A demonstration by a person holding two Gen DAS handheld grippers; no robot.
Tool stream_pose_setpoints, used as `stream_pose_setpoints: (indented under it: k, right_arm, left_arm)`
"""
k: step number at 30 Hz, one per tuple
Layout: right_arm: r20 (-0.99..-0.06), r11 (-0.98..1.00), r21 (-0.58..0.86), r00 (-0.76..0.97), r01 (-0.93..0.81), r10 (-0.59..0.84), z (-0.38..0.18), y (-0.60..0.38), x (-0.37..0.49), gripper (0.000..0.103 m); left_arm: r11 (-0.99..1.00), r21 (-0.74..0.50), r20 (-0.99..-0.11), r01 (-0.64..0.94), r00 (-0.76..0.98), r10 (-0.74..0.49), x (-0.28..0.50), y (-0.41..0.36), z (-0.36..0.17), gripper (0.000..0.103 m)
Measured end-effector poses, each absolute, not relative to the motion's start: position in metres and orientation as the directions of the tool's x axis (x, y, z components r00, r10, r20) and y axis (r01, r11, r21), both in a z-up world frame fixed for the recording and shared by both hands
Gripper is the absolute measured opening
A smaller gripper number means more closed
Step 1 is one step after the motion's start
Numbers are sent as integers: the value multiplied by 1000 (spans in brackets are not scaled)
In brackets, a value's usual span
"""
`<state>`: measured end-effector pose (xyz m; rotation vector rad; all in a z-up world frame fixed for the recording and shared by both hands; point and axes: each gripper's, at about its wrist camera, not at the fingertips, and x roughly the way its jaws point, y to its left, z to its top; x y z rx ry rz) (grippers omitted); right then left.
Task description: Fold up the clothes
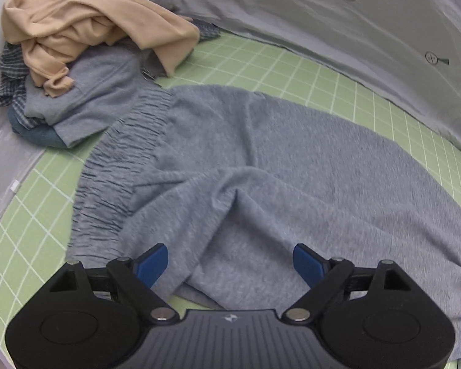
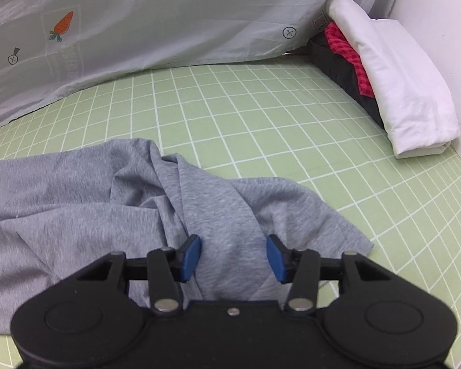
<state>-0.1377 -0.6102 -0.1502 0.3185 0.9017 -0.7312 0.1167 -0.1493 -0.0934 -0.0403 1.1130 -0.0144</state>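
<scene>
A grey garment with a gathered elastic waistband (image 1: pixel 120 166) lies spread on the green grid mat (image 1: pixel 292 64). In the left wrist view my left gripper (image 1: pixel 230 264) is open, its blue pads either side of a raised fold of the garment (image 1: pixel 261 160) near its front edge. In the right wrist view my right gripper (image 2: pixel 233 256) is open, its blue pads straddling a bunched part of the same grey cloth (image 2: pixel 224 212) near its crumpled end. Neither gripper holds anything.
A pile of unfolded clothes, beige (image 1: pixel 86 27) over grey and checked pieces, sits at the mat's far left. Folded clothes, white (image 2: pixel 393 73) over red and black, lie at the far right. A pale printed sheet (image 2: pixel 156 21) hangs along the back. The mat (image 2: pixel 276 117) stretches ahead.
</scene>
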Motion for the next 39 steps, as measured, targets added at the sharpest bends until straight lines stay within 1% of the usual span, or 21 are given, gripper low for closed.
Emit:
stream_pose_setpoints:
  k: [1,3,5,7,10,12,13,16,19,20,22,23,24,26,28,30,32,34,36,39]
  right_arm:
    - [-807,718,-32,405,696,-429,-151,-613,-139,43]
    - [-816,721,-9,412,693,-405,-150,-621,-139,13]
    - [-813,725,-10,416,689,-406,-144,-629,-137,7]
    - [-808,730,-17,421,683,-413,-137,-638,-134,4]
    - [-779,727,-57,425,684,-461,-122,-659,-126,3]
    - [-761,729,-83,429,679,-487,-113,-678,-114,3]
    - [-751,730,-97,432,676,-500,-108,-688,-108,3]
    - [-702,739,-170,446,652,-555,-95,-714,-81,3]
    - [-628,747,-248,485,617,-609,-82,-724,-46,3]
    - [-599,748,-265,504,608,-622,-79,-725,-35,4]
    - [-561,744,-283,525,605,-640,-77,-723,-17,14]
    - [-560,739,-294,517,606,-647,-79,-721,-11,29]
    - [-564,738,-294,513,607,-647,-81,-718,-7,37]
    - [-586,750,-262,517,608,-624,-88,-710,-7,39]
    - [-633,763,-206,511,613,-582,-100,-696,-19,44]
    - [-680,764,-174,486,621,-550,-115,-680,-34,59]
    - [-723,748,-167,436,642,-535,-133,-666,-53,62]
    - [-769,714,-148,374,684,-518,-148,-658,-70,62]
    - [-804,656,-99,329,748,-496,-158,-653,-92,63]
    - [-832,575,13,327,818,-447,-166,-649,-123,68]
  left_arm:
    - [999,-37,-904,-1,427,-33,118,-153,-99,89]
    - [999,-29,-917,14,397,-32,119,-161,-109,89]
    - [1000,-11,-930,20,366,-17,122,-164,-117,89]
    - [1000,3,-942,22,337,-4,124,-166,-124,89]
    - [1000,18,-947,18,322,11,125,-167,-129,94]
    - [1000,27,-948,13,318,22,127,-166,-131,101]
    - [1000,28,-949,8,316,24,127,-165,-132,103]
    - [1000,15,-951,8,310,12,128,-161,-133,103]
    - [1000,17,-949,5,314,14,127,-163,-131,103]
    - [1000,17,-949,5,315,14,128,-162,-131,103]
    - [1000,17,-949,5,316,14,127,-163,-130,103]
    - [1000,17,-949,4,316,14,128,-163,-130,103]
    - [1000,16,-948,4,316,14,128,-163,-130,103]
    - [1000,16,-947,3,321,14,128,-164,-130,103]
    - [1000,16,-945,2,327,14,127,-164,-130,103]
    - [1000,16,-943,1,334,14,125,-164,-130,103]
    - [1000,15,-941,-3,338,15,124,-164,-130,103]
    - [1000,14,-941,-6,337,15,124,-164,-130,103]
    - [1000,13,-942,-6,337,14,123,-165,-129,103]
    - [1000,12,-943,-4,332,12,124,-164,-130,103]
